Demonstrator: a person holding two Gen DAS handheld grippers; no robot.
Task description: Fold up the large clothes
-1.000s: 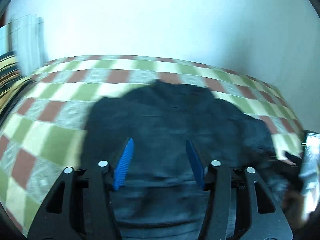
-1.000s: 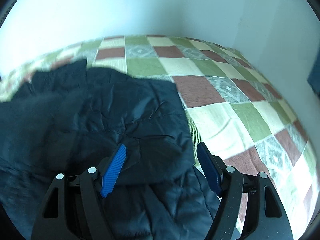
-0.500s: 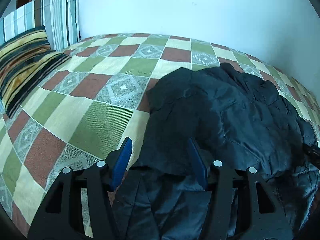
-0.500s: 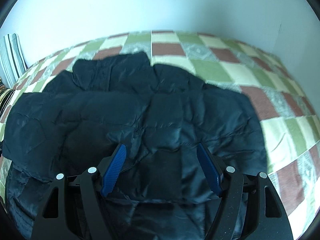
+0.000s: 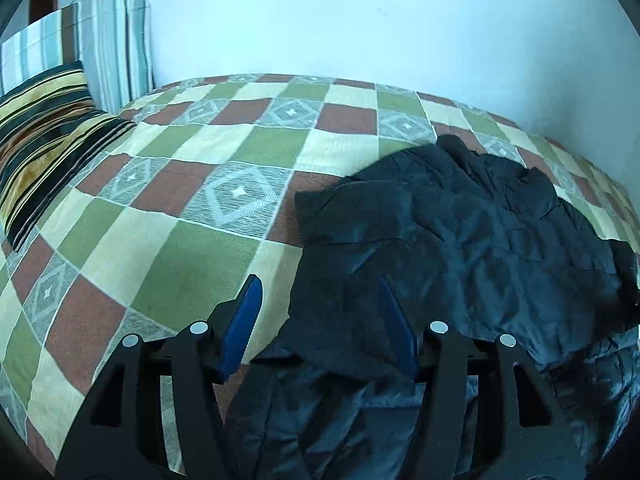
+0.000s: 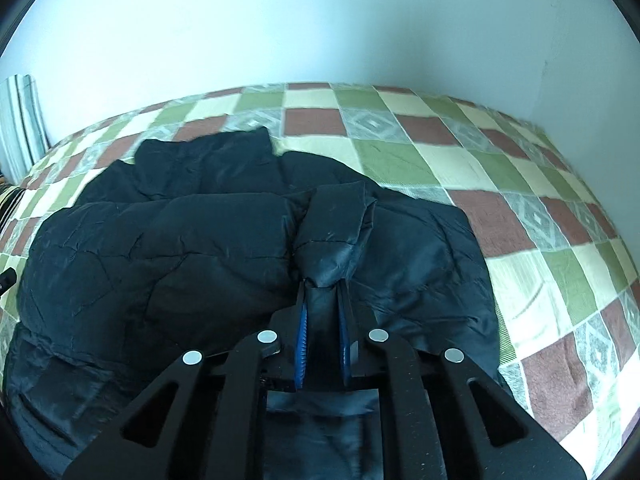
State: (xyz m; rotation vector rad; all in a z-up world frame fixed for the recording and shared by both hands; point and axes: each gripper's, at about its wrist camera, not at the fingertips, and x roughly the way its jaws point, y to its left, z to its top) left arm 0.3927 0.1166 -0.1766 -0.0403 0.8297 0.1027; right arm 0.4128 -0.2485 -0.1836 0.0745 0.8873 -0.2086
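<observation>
Your right hand-held gripper (image 6: 323,300) is closing right now, and a ridge of the dark navy puffy quilted jacket (image 6: 224,248) is already bunched between its blue ribbed pads (image 6: 301,340), which look pressed onto the fabric. Your left hand-held gripper (image 5: 318,312) stands about half open, straddling the jacket's near-left edge with nothing pinched yet. The jacket lies spread across the near half of the bed with the checked green, cream and rust cover (image 5: 168,248), its near hem at the bed's front edge and its collar end pointing toward the far edge by the wall. My read on progress: you're early. A sleeve or side panel seems laid over the body already, but the garment is still broad and rumpled, so the main folds and the final tidying are left. Count check: one jacket, two grippers, one bed, and at the bed's left end two pillows, a yellow-and-black striped one (image 5: 44,136) lying down and a teal-and-white striped one (image 5: 104,48) propped behind it.
</observation>
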